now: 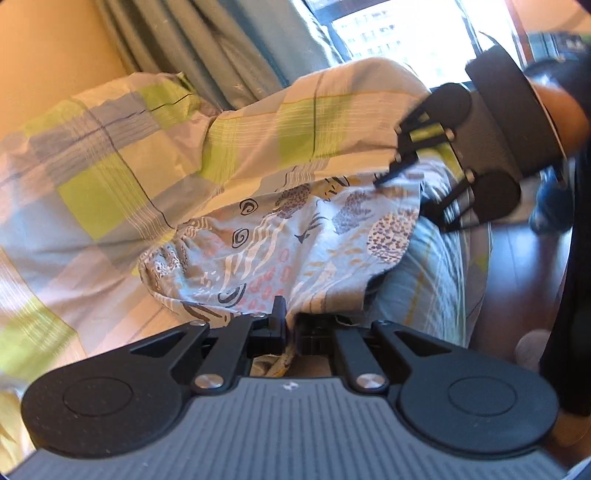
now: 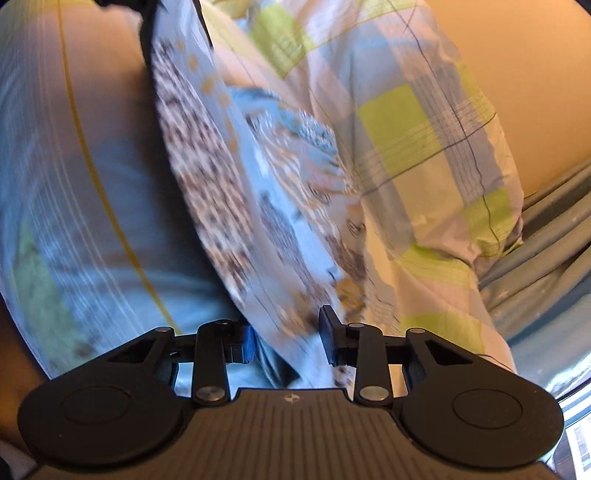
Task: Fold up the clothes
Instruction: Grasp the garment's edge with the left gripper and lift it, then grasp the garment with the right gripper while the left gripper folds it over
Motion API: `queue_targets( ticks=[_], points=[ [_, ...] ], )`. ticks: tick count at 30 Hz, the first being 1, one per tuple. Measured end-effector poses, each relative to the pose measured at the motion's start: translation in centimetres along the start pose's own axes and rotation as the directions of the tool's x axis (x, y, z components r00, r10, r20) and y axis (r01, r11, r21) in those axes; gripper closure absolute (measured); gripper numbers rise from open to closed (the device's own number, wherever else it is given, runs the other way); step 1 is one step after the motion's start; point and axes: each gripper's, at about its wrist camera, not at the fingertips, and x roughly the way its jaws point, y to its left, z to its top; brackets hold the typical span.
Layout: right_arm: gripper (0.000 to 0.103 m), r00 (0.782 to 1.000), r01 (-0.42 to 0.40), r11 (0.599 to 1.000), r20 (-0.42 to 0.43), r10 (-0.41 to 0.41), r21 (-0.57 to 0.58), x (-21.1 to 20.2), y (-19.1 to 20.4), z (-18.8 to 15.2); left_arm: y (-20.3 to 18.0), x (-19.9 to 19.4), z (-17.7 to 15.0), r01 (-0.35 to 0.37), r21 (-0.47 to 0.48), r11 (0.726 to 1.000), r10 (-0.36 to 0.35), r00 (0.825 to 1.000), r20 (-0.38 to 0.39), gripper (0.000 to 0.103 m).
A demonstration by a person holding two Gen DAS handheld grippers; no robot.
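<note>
Closest to the left wrist camera, the left hand-held gripper (image 1: 286, 326) has its two fingers pinched nearly together on the bottom edge of a patterned garment (image 1: 295, 236), a pale blue cloth printed with spirals, spotted blobs and pink ovals; a fold of it is bunched between the jaws. From there the garment stretches up and across to the right hand-held gripper (image 1: 397, 162), seen in this view at the upper right with a person's hand (image 1: 561, 110) behind it. Its tips sit at the garment's far corner, but the blur there hides whether they actually pinch it.

The right wrist view is smeared by motion. Its own fingers (image 2: 328, 332) stand clearly apart, with the patterned garment running down through the gap between them; I cannot tell whether either pad presses the cloth.

Under and behind the garment lies a plaid quilt (image 1: 110, 177) in pale blue, lime green and cream, heaped on the bed, with a striped sheet (image 1: 436, 266) at its edge. Teal curtains (image 1: 236, 48) hang behind, beside a bright window (image 1: 402, 33). Dark wood floor (image 1: 524, 266) shows on the right.
</note>
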Motion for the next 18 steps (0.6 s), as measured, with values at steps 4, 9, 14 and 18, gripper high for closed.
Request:
queue_targets(
  ticks=[4,9,14,18],
  points=[
    [0.095,1.000,0.023,0.999,-0.013,-0.023,-0.048,1.4,0.0,-1.3,-1.0,0.1,-0.4,-0.002,0.079,0.997,0.004,1.000,-0.016,0.100],
    [0.103,0.999,-0.005,1.000,-0.040,0.005,0.003,0.5,-0.6,-0.9,-1.6,-0.4,-1.0,0.018,0.142,0.990,-0.013,0.999,-0.040,0.101],
    [0.103,0.999,-0.035,0.999,-0.017,0.036,0.021,-4.5,-1.8,-0.1,-1.7,-3.7,-0.6,0.039,0.194,0.980,-0.030,0.998,-0.049,0.101],
    [0.103,0.993,-0.112,0.993,-0.015,0.113,0.044,-9.6,-2.5,0.6,-1.3,-7.7,0.5,0.097,0.197,0.976,-0.084,0.994,-0.073,0.101]
  ],
)
